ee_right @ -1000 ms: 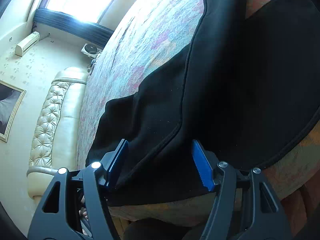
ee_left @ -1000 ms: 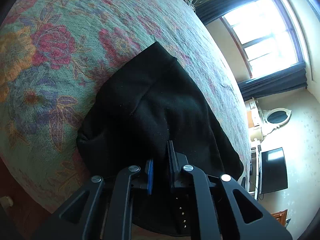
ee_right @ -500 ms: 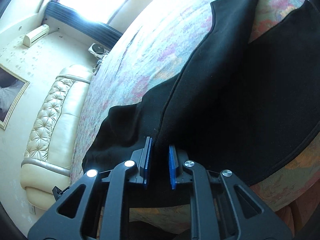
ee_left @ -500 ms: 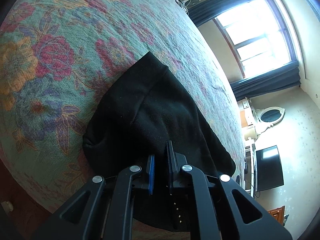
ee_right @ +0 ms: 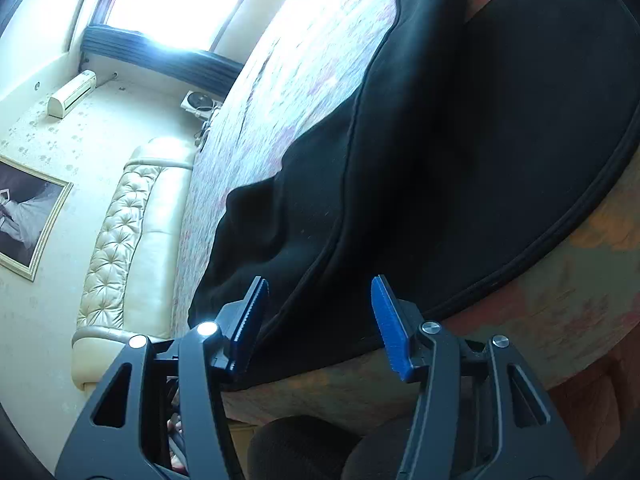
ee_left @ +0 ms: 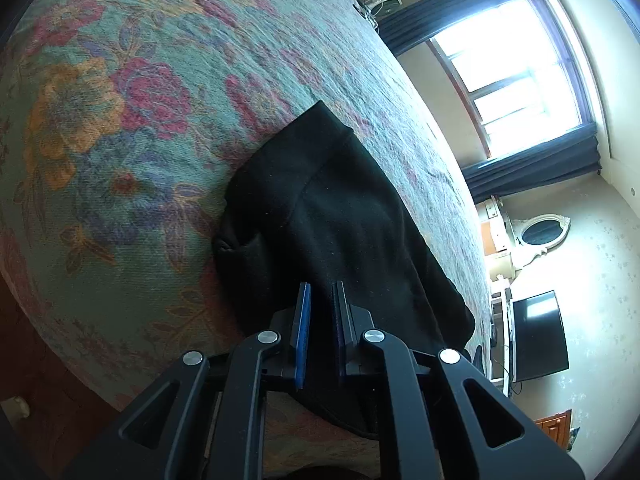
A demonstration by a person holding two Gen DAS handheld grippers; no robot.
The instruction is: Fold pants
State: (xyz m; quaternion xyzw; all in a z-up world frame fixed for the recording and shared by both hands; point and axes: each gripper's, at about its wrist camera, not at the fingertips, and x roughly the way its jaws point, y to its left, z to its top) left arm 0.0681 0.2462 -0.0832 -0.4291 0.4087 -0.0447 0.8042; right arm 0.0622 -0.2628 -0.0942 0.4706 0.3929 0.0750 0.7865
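Note:
Black pants (ee_left: pixel 340 220) lie on a floral bedspread (ee_left: pixel 120 120) near the bed's front edge. In the left wrist view my left gripper (ee_left: pixel 322 296) has its blue pads nearly together, pinching the near edge of the pants. In the right wrist view the pants (ee_right: pixel 460 140) spread wide, with a piped seam running along their edge. My right gripper (ee_right: pixel 318 292) is open, its blue pads apart above the near edge of the cloth, holding nothing.
A cream tufted headboard (ee_right: pixel 120 240) stands at the left in the right wrist view. A window with dark curtains (ee_left: pixel 520 80), a dresser with an oval mirror (ee_left: pixel 540 232) and a dark screen (ee_left: pixel 540 336) stand beyond the bed. The bed's edge drops off just below both grippers.
My right gripper, shut on the pants half a second ago, has opened and let the cloth go. My left gripper stays pinched on the pants and has pulled them slightly right.

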